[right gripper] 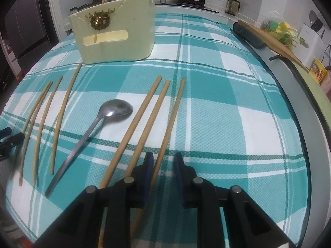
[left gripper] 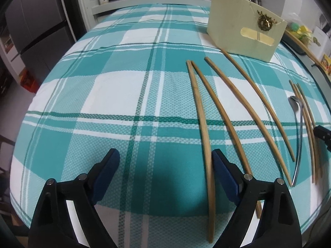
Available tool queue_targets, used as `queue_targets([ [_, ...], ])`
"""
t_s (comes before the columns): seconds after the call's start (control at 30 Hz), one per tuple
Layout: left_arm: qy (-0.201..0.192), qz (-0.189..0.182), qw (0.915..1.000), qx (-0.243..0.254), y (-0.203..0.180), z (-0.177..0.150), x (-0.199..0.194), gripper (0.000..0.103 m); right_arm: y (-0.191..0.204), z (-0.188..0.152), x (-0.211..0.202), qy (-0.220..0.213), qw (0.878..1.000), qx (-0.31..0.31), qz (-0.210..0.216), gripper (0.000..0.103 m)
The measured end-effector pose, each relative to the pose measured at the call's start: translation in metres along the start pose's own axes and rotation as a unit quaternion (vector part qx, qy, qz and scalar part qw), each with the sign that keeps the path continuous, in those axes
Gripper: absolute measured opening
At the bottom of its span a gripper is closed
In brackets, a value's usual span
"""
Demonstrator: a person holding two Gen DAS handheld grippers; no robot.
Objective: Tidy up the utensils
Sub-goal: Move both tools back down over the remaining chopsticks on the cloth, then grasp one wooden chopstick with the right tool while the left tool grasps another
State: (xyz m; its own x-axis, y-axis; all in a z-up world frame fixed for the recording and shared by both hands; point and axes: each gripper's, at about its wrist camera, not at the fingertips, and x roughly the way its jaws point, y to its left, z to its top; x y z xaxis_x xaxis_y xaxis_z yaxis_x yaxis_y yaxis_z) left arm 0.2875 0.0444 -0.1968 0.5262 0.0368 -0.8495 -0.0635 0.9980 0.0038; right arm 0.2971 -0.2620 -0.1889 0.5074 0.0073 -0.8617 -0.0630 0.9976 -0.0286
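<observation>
My right gripper (right gripper: 163, 159) hangs low over the desk's teal-and-white checked cloth (right gripper: 217, 111), its jaws partly spread. The rightmost long wooden chopstick (right gripper: 170, 119) runs between them, close against the left jaw; I can't tell whether it touches. Its long axis runs near to far, leaning slightly right at the far tip, so the jaws straddle it across its width, which is what a pinch needs. I judge this the nearer, readier arm for the next pick.

My left gripper (left gripper: 165, 157) has its jaws spread wide and holds nothing. The leftmost wooden chopstick (left gripper: 203, 124) lies just inside its right jaw, also running near to far.

Between the two grippers lie more loose chopsticks and a grey metal spoon (right gripper: 97, 130), bowl at the far end, handle toward me.

The cream rectangular utensil holder with a gold wreath ornament (right gripper: 115, 35) stands upright at the far side, to the far left of my right gripper. One wooden stick and what looks like a metal spoon bowl poke above its rim; otherwise its contents are hidden.
</observation>
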Motion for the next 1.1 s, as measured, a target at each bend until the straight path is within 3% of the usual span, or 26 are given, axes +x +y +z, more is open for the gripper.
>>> queue_targets([
  [0.23, 0.006, -0.007, 0.9998, 0.017, -0.001, 0.011, 0.007, 0.094, -0.014, -0.008, -0.007, 0.015, 1.000, 0.017, 0.021, 0.020],
  [0.33, 0.022, -0.015, 0.9991, 0.033, 0.000, 0.020, 0.017, 0.103, -0.016, -0.004, -0.005, 0.030, 0.999, 0.012, 0.033, 0.021],
  [0.5, 0.014, -0.020, 0.9990, 0.037, 0.001, 0.025, 0.019, 0.103, -0.013, 0.007, 0.003, 0.037, 0.999, -0.025, 0.028, 0.022],
  [0.87, 0.008, -0.019, 0.9994, 0.027, 0.004, 0.019, 0.016, 0.103, -0.014, -0.001, 0.002, -0.004, 1.000, -0.001, 0.021, 0.024],
  [1.1, 0.052, -0.047, 0.9951, 0.071, 0.002, 0.039, 0.028, 0.102, -0.019, 0.009, 0.006, 0.024, 0.998, -0.013, 0.056, 0.029],
])
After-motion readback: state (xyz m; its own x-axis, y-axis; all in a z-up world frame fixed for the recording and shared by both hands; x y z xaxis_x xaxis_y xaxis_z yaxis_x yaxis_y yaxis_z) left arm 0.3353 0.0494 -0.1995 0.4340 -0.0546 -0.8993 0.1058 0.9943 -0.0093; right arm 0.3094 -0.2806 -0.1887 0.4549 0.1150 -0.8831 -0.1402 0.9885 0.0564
